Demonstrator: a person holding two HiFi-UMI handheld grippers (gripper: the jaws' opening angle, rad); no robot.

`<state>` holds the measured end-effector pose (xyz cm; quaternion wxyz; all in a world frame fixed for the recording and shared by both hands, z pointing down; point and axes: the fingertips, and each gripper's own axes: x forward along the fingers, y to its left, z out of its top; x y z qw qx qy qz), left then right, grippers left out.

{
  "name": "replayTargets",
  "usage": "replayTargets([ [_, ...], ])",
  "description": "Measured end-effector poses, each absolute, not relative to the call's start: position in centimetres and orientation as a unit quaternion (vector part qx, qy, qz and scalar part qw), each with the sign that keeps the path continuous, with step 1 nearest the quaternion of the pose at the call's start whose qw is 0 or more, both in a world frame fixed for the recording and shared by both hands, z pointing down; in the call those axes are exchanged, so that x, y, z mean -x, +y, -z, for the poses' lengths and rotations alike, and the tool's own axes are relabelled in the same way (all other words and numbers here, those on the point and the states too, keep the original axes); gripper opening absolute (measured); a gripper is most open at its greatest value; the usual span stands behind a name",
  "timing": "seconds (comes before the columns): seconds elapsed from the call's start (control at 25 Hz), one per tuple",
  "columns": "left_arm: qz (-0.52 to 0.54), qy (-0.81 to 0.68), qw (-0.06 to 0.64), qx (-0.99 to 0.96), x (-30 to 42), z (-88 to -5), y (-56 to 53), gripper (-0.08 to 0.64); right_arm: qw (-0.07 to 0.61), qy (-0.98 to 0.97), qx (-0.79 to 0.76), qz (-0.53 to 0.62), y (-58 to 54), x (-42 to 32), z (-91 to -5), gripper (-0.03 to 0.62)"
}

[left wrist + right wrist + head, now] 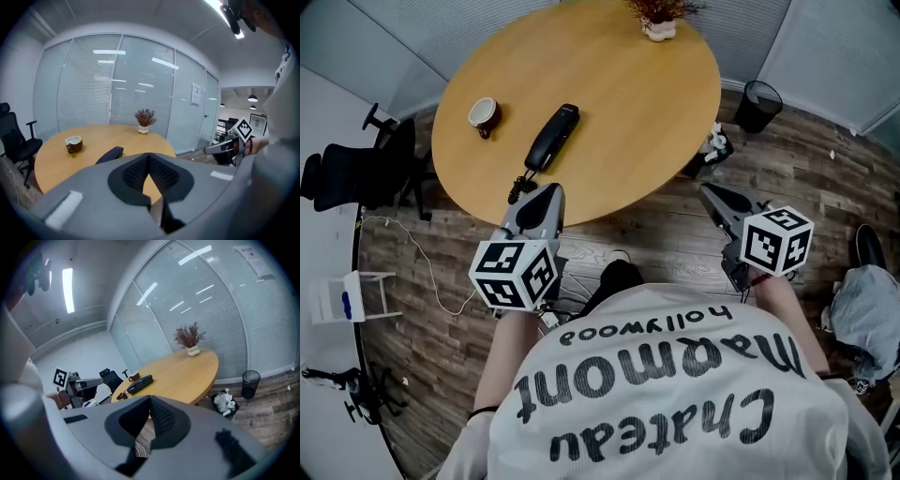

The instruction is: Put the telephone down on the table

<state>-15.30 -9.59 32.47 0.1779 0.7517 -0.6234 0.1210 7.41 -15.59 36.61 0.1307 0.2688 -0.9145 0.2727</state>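
Both grippers are clenched on nothing: L gripper [549, 192] [149, 158] has its ribbed pads pressed tip to tip w/ no object btwn them, and R gripper [709, 193] [150, 400] shows the same closed V, also empty. In head view they hang at lower centre-left and centre-right, both below the table [628, 112] rim and over the wood floor [675, 246]. The L one is just short of the near edge, the R one well apart from it. That's prob. b/c the job looks done and neither needs to hold anything; jaws shut and off the top also means little risk of nudging things. Telephone [553, 137] [110, 153] [139, 383] lies flat on the tabletop, left of centre in head view, long axis running diag. from upper right to lower left, touched by neither gripper. It's a dark, slim, slightly curved telephone w/ a coiled cord [519, 187] bunched at its lower end, right at the table's near edge; where the cord leads I can't tell. Cup [484, 114] sits to its left, near but apart; a small potted plant [659, 21] is at top of frame, on the table's far side. Lying flat w/ most of its length well in from the rim, the telephone looks stable; the cord at the edge is the only bit that could snag, in my judgement.
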Motion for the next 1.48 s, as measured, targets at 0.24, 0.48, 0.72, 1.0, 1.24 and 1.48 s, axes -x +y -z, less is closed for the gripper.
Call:
replayTargets([
  [0.24, -0.071, -0.672, 0.231, -0.7, 14.8, -33.0, -3.1, 0.009, 0.128, -0.923, -0.239, -0.274, -12.6, -9.7, -37.5, 0.015],
  [0.48, -0.07, -0.686, 0.239, -0.683, 14.0, -33.9, 1.1, 0.009, 0.16, -0.93, -0.226, -0.243, -10.5, -10.4, -38.2, 0.014],
  [0.72, -0.087, -0.685, 0.235, -0.685, 12.7, -34.6, 2.8, 0.009, 0.162, -0.935, -0.21, -0.236, -9.0, -10.1, -38.3, 0.014],
  [1.0, -0.103, -0.678, 0.256, -0.681, 12.8, -36.0, 3.7, 0.009, 0.167, -0.933, -0.216, -0.234, -8.4, -10.6, -38.4, 0.015],
  [1.24, -0.11, -0.674, 0.254, -0.685, 12.8, -35.6, 2.8, 0.009, 0.162, -0.932, -0.222, -0.235, -8.8, -10.8, -38.0, 0.015],
  [1.48, -0.134, -0.673, 0.24, -0.687, 12.7, -35.5, 2.8, 0.009, 0.165, -0.934, -0.214, -0.233, -8.8, -10.5, -38.1, 0.015],
])
